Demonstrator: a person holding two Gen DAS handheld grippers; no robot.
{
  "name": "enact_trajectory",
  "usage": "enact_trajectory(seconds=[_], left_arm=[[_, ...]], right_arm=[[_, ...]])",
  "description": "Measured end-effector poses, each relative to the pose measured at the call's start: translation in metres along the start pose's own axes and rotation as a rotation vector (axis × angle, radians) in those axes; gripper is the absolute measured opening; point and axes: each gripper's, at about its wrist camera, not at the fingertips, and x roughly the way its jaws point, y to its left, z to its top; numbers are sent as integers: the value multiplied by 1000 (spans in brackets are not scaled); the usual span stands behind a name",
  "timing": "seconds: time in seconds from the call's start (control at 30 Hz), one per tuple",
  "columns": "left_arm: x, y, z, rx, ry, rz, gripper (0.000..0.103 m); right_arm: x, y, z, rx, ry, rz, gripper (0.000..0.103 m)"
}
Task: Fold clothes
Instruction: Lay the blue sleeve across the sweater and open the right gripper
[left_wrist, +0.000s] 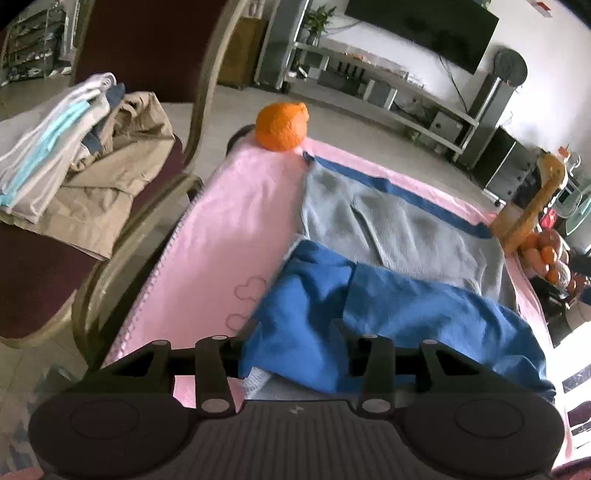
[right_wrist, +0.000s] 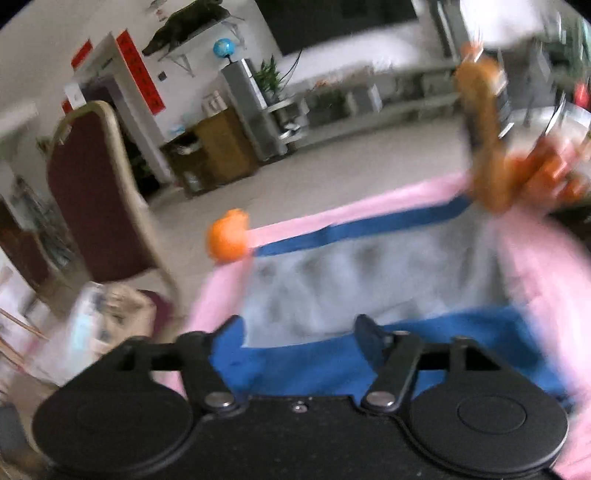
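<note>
A grey knit garment (left_wrist: 399, 225) with a blue band along its far edge lies flat on the pink cloth (left_wrist: 236, 221) that covers the table. Its blue part (left_wrist: 388, 310) is folded over the near side. My left gripper (left_wrist: 295, 330) is open low at the near left edge of that blue part, with its fingertips (left_wrist: 252, 332) on either side of the fabric. The right wrist view is blurred. It shows the same garment (right_wrist: 369, 280) and my right gripper (right_wrist: 299, 326) open just above the blue fold (right_wrist: 295, 365).
An orange (left_wrist: 282, 125) sits at the far left corner of the pink cloth. A maroon chair (left_wrist: 147, 55) on the left carries a pile of folded clothes (left_wrist: 74, 147). A toy giraffe (left_wrist: 535, 206) and a heap of fruit (left_wrist: 550, 258) stand at the right edge.
</note>
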Motion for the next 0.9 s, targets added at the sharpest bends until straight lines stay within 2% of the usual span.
enact_trajectory(seconds=[0.07, 0.1, 0.2, 0.27, 0.33, 0.43, 0.53, 0.57, 0.63, 0.8, 0.83, 0.9], left_arm=[[7, -4, -1, 4, 18, 22, 42], [9, -7, -2, 10, 24, 30, 42], [15, -19, -5, 36, 38, 44, 42], [14, -31, -7, 71, 33, 53, 42], [11, -43, -10, 113, 20, 61, 43], [6, -60, -14, 175, -9, 68, 45], [6, -75, -18, 234, -36, 80, 48], [6, -78, -20, 248, -42, 85, 48], [8, -83, -22, 269, -52, 95, 49], [15, -84, -21, 267, -16, 76, 50], [16, -84, -21, 265, -20, 88, 50], [19, -81, -20, 259, -14, 103, 50]], right_arm=[[-13, -24, 1, -85, -2, -95, 90], [-17, -37, 0, -122, 2, -136, 103], [-22, -76, -7, -83, 2, -211, 103], [-22, -98, -12, 3, -38, -186, 103], [-24, -121, -13, 104, -66, -110, 103], [-18, -151, -18, 183, -53, 23, 103], [-5, -159, -28, 172, -24, 7, 103], [-3, -156, -29, 150, -15, -51, 103], [-2, -150, -31, 116, -25, -80, 103], [9, -139, -35, 84, -21, -116, 103], [13, -137, -36, 85, -16, -118, 102], [19, -135, -37, 87, -6, -122, 91]])
